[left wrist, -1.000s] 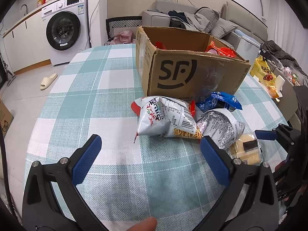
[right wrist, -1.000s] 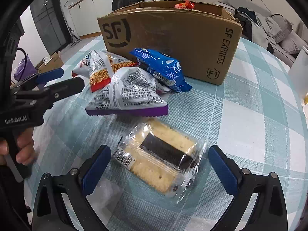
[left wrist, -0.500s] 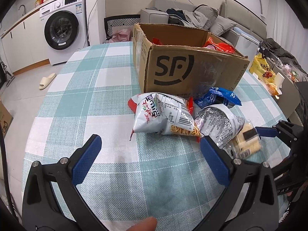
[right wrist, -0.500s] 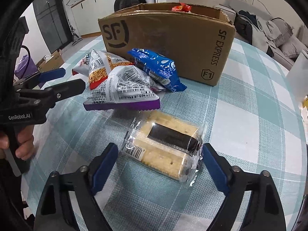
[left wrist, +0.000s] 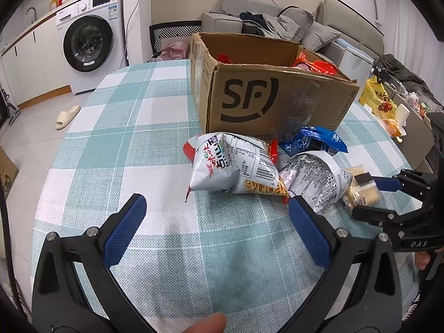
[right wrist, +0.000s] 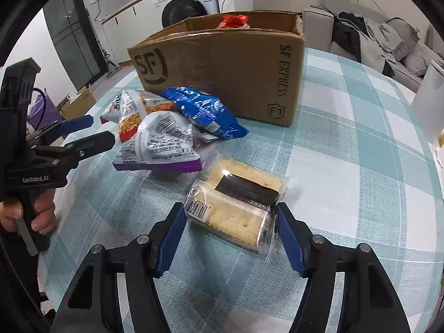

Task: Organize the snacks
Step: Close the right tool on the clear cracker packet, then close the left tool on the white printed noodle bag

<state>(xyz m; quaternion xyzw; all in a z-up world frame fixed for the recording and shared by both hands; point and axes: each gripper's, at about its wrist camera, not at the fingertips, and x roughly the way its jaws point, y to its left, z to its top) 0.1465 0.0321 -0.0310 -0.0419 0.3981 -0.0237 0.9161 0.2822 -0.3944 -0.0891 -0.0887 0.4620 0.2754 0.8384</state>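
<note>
A clear-wrapped cracker pack (right wrist: 236, 202) with a black band lies on the checked tablecloth. My right gripper (right wrist: 230, 236) is shut on its near end, both blue pads touching its sides. It also shows in the left wrist view (left wrist: 360, 191). Beyond it lie a silver-purple bag (right wrist: 161, 147), a white-red noodle snack bag (left wrist: 230, 163) and a blue bag (right wrist: 202, 111). An open SF cardboard box (left wrist: 266, 94) holds red packets. My left gripper (left wrist: 216, 222) is open and empty, short of the noodle bag.
A yellow bag (left wrist: 380, 100) and other packets sit on a side surface at the right. A washing machine (left wrist: 88, 41) and a sofa (left wrist: 277, 19) stand beyond the round table (left wrist: 125, 138). A white object (right wrist: 430, 102) stands at the table's right edge.
My right gripper moved forward and closed its jaws onto the cracker pack. The left gripper drew back slightly and stayed open.
</note>
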